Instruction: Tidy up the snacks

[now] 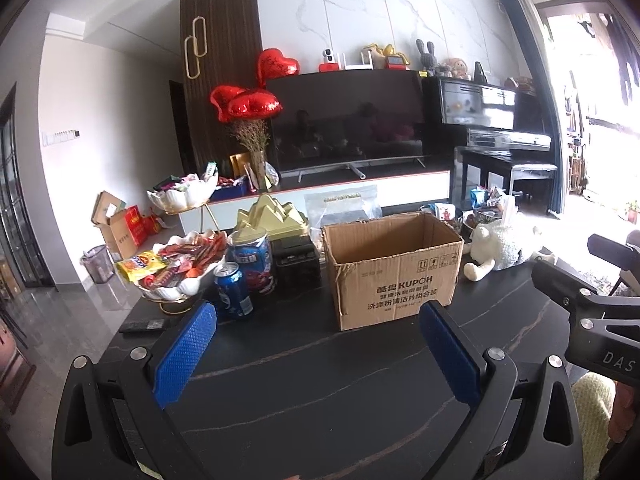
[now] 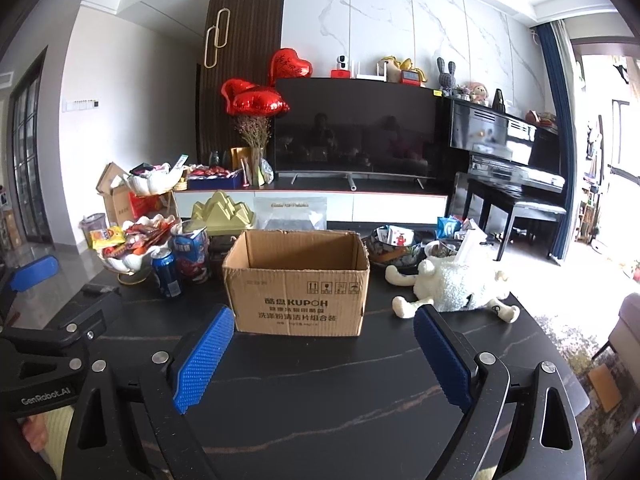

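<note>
Left gripper [image 1: 316, 344] spread wide, empty | right gripper [image 2: 324, 354] likewise | cardboard box [image 2: 296, 280] open-topped, central, likely to receive snacks | snacks [image 1: 180, 260] heaped in 2-tier stand, table's left.

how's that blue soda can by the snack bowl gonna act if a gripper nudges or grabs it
The blue can stands upright and narrow, so a high nudge would probably tip it, then it would roll. Its smooth, likely thin wall may slip or dent. Whether it's full is unclear.

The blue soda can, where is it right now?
In both wrist views the blue soda can stands left of the cardboard box, just in front of the white snack bowl.
</note>
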Action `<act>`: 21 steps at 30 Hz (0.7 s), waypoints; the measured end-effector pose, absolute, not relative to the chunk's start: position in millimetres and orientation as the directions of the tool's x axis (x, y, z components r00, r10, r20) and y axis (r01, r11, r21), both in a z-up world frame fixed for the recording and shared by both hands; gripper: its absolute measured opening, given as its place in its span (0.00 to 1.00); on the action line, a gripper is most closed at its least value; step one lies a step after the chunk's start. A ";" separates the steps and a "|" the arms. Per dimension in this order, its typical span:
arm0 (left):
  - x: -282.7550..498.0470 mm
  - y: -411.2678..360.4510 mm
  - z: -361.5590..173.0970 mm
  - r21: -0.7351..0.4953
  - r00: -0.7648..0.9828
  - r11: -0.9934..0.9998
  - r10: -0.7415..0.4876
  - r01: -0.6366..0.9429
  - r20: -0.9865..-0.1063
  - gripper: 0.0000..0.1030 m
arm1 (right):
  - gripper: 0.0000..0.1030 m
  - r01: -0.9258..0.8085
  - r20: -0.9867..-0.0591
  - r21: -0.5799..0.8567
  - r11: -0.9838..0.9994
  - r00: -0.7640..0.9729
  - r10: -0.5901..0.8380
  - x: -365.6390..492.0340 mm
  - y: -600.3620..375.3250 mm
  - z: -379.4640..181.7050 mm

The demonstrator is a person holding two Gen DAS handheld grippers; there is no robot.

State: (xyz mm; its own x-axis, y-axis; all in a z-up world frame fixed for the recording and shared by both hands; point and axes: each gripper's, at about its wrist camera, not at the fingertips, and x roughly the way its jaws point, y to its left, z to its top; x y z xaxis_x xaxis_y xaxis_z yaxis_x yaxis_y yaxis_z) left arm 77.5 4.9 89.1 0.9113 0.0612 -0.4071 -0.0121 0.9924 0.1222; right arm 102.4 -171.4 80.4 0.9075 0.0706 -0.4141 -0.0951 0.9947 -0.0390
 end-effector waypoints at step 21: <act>59.0 7.1 94.9 0.101 0.924 0.995 0.052 -0.015 -0.379 1.00 | 0.90 -0.121 -0.422 -0.028 0.992 0.901 0.098 84.5 -170.5 74.4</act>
